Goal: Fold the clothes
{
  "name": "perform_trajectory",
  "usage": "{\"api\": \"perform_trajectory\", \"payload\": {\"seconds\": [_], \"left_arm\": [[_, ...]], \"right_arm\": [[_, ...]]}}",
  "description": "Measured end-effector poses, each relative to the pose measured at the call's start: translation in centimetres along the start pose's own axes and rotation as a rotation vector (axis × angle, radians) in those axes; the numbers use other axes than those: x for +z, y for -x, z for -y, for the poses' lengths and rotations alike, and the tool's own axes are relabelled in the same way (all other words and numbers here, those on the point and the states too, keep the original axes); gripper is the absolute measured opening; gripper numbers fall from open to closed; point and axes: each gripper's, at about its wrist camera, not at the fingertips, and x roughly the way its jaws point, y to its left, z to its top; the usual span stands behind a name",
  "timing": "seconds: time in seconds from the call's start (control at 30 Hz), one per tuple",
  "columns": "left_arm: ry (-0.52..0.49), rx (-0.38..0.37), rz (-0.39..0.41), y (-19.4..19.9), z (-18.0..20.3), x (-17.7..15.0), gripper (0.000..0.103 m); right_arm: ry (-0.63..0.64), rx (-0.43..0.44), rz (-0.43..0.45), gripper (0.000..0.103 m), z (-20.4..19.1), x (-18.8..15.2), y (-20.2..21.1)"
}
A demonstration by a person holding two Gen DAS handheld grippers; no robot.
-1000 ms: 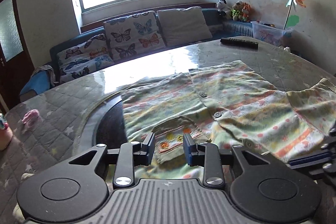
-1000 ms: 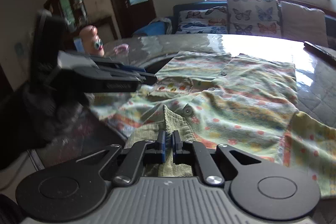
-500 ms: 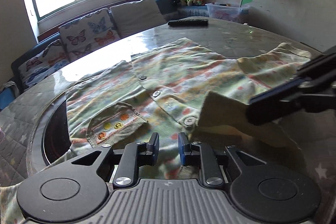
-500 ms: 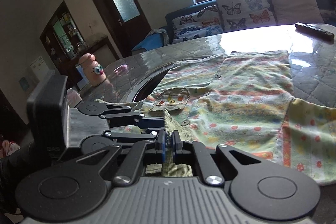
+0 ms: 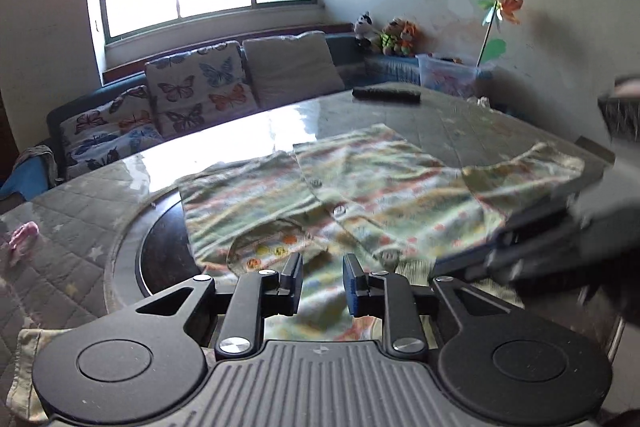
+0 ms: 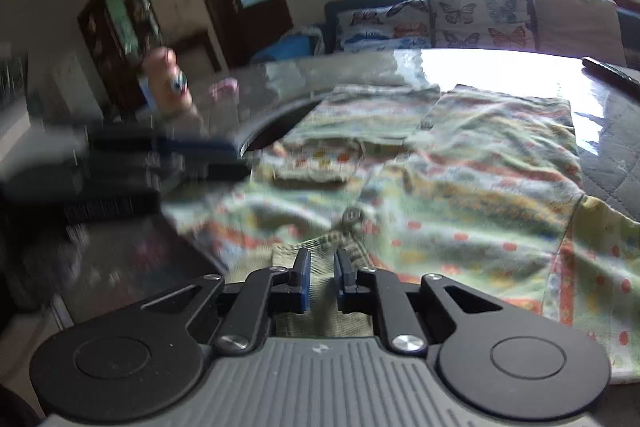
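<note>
On the bench (image 5: 460,123), a striped shirt (image 5: 380,179) lies spread flat, buttons up.
Left hand-held gripper (image 5: 322,281) hangs wide and empty over the near hem. Right hand-held gripper (image 6: 322,277) is a little apart, ribbed collar cloth between its fingers. I think a fold needs both to grab the near edge.
</note>
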Motion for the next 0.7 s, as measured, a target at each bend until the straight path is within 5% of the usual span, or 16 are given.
{"api": "perform_trajectory", "payload": {"seconds": [0.17,0.37,0.7], "left_arm": [[-0.01,-0.056,0.005,-1.6,1.7,0.9,0.025],[-0.018,-0.126,-0.05,-4.3,3.9,0.1,0.025],[-0.096,-0.15,-0.128,-5.4,5.7,-2.1,0.025]], "right_arm": [[0.024,-0.001,0.011,0.02,-0.5,-1.3,1.3],[-0.079,-0.153,0.12,0.026,3.1,-1.5,5.6],[-0.266,-0.375,0.106,0.027,10.8,-4.0,7.4]]}}
